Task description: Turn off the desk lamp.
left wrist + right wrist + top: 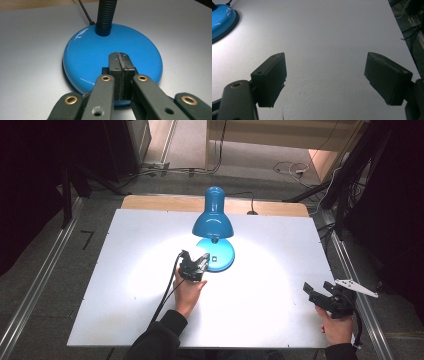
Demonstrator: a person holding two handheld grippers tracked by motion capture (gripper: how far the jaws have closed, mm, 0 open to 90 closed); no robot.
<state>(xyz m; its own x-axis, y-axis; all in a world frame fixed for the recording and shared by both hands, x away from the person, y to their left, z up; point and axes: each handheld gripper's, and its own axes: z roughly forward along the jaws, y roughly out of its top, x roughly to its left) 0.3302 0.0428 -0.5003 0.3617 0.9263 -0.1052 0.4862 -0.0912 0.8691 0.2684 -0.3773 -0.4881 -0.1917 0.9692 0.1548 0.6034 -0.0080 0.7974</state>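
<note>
A blue desk lamp stands lit at the far middle of the white table (pixel 135 235), its shade (pixel 213 224) bent down over its round base (pixel 224 254). My left gripper (pixel 203 258) reaches the near left edge of that base. In the left gripper view its jaws are pressed together, nothing between them, with the tips (pixel 121 57) over the glossy blue base (pixel 85 55) just in front of the black ribbed neck (pixel 106 15). My right gripper (pixel 319 288) rests near the table's right edge, jaws wide apart over bare table (pixel 324 75); the lamp base (pixel 222 20) is far off to its left.
The lamp's black cord (pixel 85 12) runs off the far side of the base toward the wooden strip (pixel 150 202) at the table's back. Metal floor rails (pixel 40 285) flank the table. A bright pool of light lies around the base.
</note>
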